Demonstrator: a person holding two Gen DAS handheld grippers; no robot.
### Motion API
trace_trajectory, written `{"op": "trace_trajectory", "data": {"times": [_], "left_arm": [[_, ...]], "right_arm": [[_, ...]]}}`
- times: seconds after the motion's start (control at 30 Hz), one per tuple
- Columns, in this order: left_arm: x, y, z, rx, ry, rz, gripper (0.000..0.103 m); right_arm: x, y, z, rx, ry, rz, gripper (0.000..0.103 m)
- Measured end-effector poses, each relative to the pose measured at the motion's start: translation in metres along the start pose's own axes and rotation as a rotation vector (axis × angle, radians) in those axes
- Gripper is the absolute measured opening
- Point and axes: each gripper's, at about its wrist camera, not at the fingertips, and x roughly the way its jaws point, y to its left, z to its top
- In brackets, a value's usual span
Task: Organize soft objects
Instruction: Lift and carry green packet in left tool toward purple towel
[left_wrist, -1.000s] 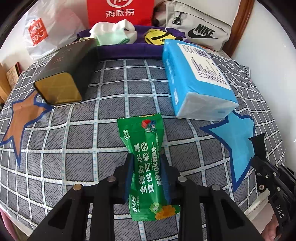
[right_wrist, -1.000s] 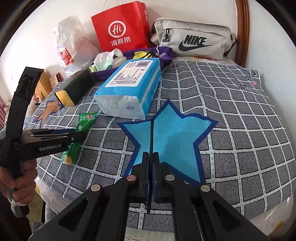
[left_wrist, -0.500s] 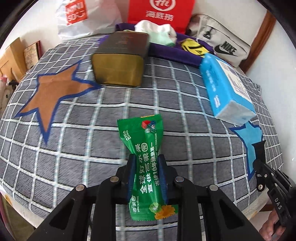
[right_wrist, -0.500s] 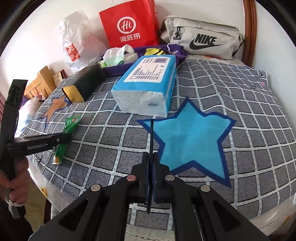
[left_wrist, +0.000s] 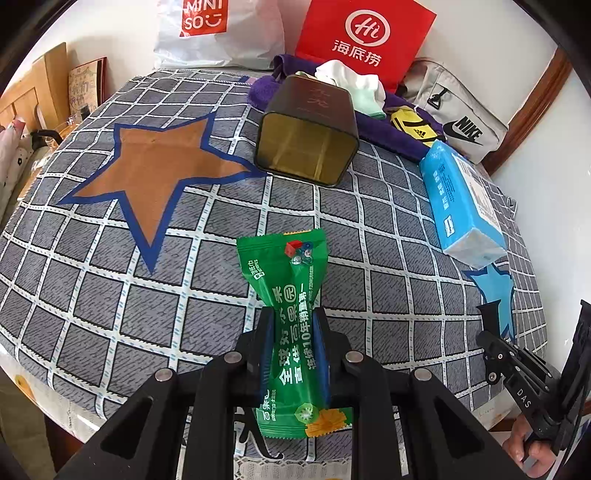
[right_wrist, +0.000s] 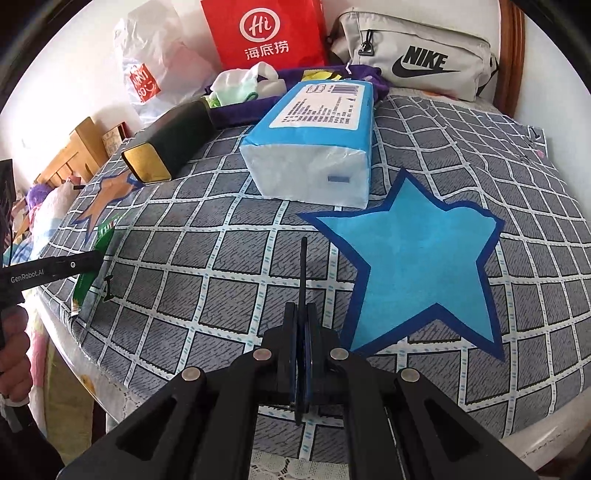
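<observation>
Left gripper, lower centre of frame, has just been closing and grasps the crinkly green plastic snack packet above the grey checked cloth. Right gripper: clenched, empty.

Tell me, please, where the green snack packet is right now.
Left wrist view, centre: the green snack packet is pinched in the left gripper, over the checked cloth.

In the right wrist view the left claw is covering the middle of the green snack packet, so only its two ends are poking out near the bed's left edge. The white Miniso bag is getting cut off by the top edge of the left view. The small print on the blue tissue pack is coming out too tiny to read.
</observation>
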Motion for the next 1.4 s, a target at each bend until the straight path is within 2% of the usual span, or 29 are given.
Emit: {"op": "trace_trajectory", "data": {"times": [0.2, 0.7, 1.03, 1.4], "left_arm": [[-0.016, 0.002, 0.004, -0.015, -0.016, -0.013, 0.02], [-0.064, -0.02, 0.031, -0.002, -0.112, 0.006, 0.02], [-0.076, -0.042, 0.058, 0.032, -0.137, 0.014, 0.02], [-0.07, -0.048, 0.091, 0.022, -0.146, 0.032, 0.02]], "right_arm": [[-0.013, 0.008, 0.007, -0.02, -0.016, 0.004, 0.003], [-0.059, 0.013, 0.04, -0.063, -0.087, 0.021, 0.003], [-0.082, 0.01, 0.069, -0.071, -0.154, 0.027, 0.003], [-0.079, 0.005, 0.101, -0.068, -0.17, 0.035, 0.003]]}}
